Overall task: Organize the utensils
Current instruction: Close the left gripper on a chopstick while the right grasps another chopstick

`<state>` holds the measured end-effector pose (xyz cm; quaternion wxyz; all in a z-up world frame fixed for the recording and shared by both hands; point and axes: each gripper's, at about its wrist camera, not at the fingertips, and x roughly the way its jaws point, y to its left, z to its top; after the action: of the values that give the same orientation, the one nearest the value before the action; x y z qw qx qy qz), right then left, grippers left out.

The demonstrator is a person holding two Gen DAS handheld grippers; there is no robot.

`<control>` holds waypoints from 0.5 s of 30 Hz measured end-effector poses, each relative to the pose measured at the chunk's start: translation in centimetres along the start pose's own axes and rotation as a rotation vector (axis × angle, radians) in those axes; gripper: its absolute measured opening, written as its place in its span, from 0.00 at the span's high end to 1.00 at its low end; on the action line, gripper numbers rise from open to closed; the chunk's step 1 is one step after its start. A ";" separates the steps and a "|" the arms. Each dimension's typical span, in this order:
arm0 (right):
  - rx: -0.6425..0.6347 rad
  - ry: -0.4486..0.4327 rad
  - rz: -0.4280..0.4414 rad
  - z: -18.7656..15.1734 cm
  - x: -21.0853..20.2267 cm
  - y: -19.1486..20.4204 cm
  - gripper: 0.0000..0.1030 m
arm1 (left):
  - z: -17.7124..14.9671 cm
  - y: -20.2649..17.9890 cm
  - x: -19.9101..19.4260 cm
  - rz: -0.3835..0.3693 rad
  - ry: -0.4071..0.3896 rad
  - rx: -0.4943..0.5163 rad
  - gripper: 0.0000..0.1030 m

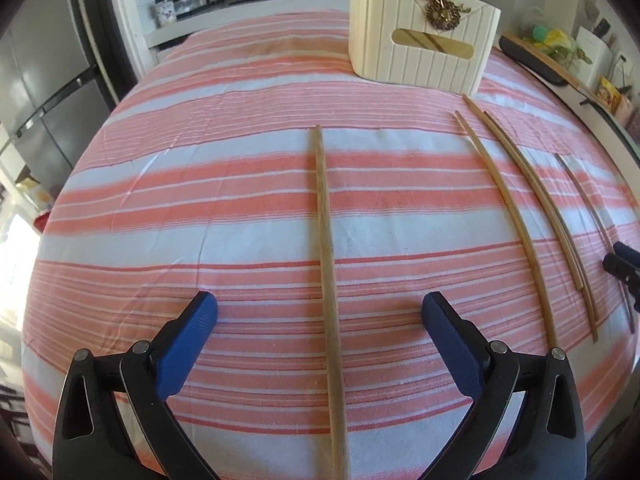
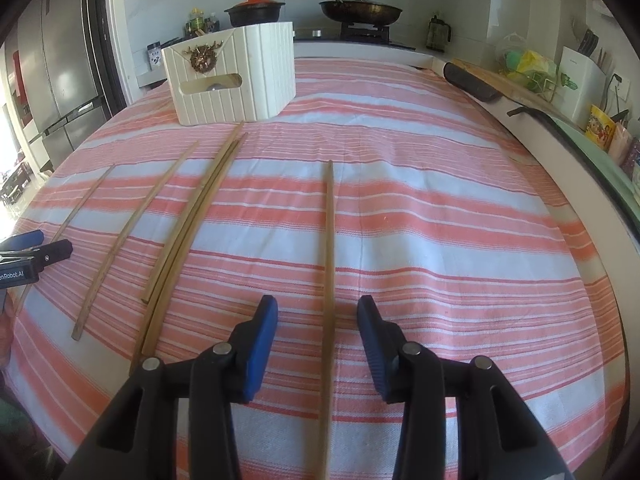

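Note:
Several wooden chopsticks lie side by side on the striped cloth. In the left wrist view my left gripper [image 1: 320,300] stands wide open, with one chopstick [image 1: 326,240] lying on the cloth between its fingers and touching neither pad. In the right wrist view my right gripper [image 2: 317,304] is partly open astride another chopstick [image 2: 329,240], its pads clear of the wood. Between the two grippers lie a close pair [image 2: 192,232] and a single chopstick [image 2: 132,220]. A white ribbed utensil box [image 2: 232,80] stands at the far side, with sticks showing through its handle slot.
The pink-and-white striped cloth [image 1: 200,208] covers the whole table. Behind it runs a counter with a stove, a pan [image 2: 360,10] and a pot. A dark tray [image 2: 472,80] and bags sit along the right edge. A fridge stands at the left.

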<state>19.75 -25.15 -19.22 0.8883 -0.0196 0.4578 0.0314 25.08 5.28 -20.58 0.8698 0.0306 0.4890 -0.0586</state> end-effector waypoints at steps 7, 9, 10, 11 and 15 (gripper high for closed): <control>0.003 0.214 0.141 3.8 1.9 -2.4 0.59 | 4.1 0.5 0.7 -0.109 0.093 0.086 0.04; -0.021 0.240 0.148 5.1 2.9 -2.3 0.59 | 5.1 0.1 1.9 -0.087 0.125 0.124 0.14; -0.037 0.247 0.145 5.7 3.4 -2.2 0.59 | 5.7 0.0 2.5 -0.075 0.140 0.140 0.19; -0.054 0.253 0.141 6.5 4.0 -2.0 0.59 | 6.2 0.0 3.1 -0.073 0.149 0.147 0.18; -0.059 0.266 0.107 9.5 6.3 -1.4 0.64 | 8.7 0.5 4.2 -0.075 0.157 0.115 0.29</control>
<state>31.21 -25.73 -18.84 0.8158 -0.0251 0.5708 0.0892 34.68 4.51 -19.68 0.8226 0.0668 0.5524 -0.1167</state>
